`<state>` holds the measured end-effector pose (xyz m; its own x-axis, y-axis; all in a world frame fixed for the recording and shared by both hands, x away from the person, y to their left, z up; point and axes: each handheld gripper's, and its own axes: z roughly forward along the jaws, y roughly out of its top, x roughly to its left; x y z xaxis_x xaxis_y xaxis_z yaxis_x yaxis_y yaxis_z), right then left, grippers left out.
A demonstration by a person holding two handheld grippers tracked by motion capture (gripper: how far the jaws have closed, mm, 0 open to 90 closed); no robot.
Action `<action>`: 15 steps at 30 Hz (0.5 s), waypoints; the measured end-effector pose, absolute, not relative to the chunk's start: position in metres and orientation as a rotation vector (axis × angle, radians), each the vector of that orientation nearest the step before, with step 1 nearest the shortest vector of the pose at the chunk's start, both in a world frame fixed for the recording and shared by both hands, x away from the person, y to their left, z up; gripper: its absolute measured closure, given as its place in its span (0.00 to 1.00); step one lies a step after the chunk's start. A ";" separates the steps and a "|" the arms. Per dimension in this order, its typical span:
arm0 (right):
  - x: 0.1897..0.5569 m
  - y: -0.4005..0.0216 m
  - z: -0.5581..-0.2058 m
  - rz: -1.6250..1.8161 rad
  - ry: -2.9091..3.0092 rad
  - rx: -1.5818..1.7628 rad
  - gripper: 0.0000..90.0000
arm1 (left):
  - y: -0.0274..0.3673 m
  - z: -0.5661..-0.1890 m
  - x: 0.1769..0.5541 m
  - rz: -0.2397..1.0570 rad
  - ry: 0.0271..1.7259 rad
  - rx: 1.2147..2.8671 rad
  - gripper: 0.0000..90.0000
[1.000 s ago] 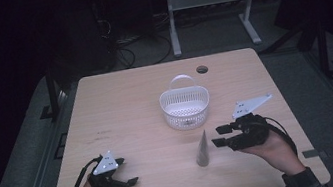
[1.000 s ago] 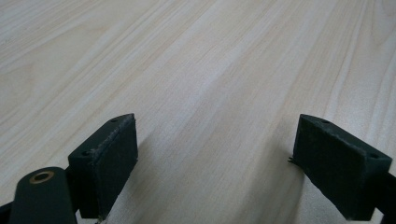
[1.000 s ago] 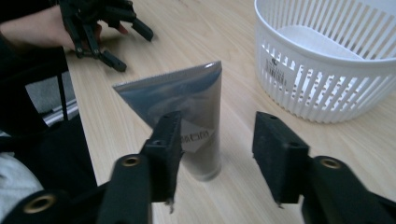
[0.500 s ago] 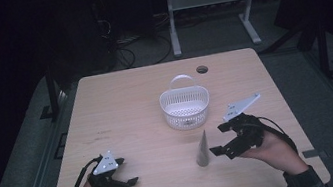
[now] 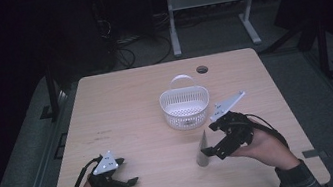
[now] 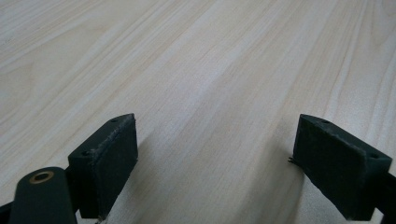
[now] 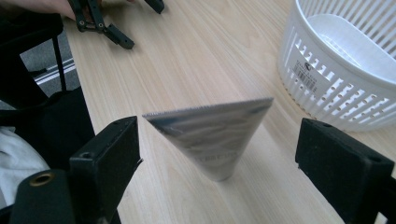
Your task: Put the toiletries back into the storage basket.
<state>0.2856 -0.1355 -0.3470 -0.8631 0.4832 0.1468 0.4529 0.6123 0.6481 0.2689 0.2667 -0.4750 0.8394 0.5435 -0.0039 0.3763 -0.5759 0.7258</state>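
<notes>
A silver squeeze tube (image 5: 203, 149) stands upright on its cap on the wooden table (image 5: 126, 110), with its flat crimped end up. My right gripper (image 5: 212, 142) is just to its right. Its jaws have just been opening and now stand open on either side of the tube (image 7: 215, 135), with neither pad touching it. In the right gripper view my right gripper (image 7: 224, 161) frames the tube. My left gripper (image 5: 127, 171) rests open on the table at the front left, and in its own view the left gripper (image 6: 217, 163) has bare wood between the pads.
A white slotted basket (image 5: 178, 114) with a handle sits mid-table, just behind the tube; its wall (image 7: 327, 88) is close on the right. A cable hole (image 5: 202, 69) is near the far edge. The left gripper (image 7: 107, 28) shows farther off.
My right gripper's jaws have opened and let go of the tube, and the hand has drawn back a little. The tube now stands alone. The left gripper has not moved.
</notes>
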 end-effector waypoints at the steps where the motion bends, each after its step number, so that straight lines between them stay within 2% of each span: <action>1: 0.286 -0.135 -0.347 1.098 2.783 0.807 0.15 | 0.267 -0.475 0.269 0.282 0.667 2.250 0.14; 15: 0.294 -0.117 -0.351 1.066 2.830 0.754 0.15 | 0.267 -0.475 0.269 0.282 0.667 2.250 0.14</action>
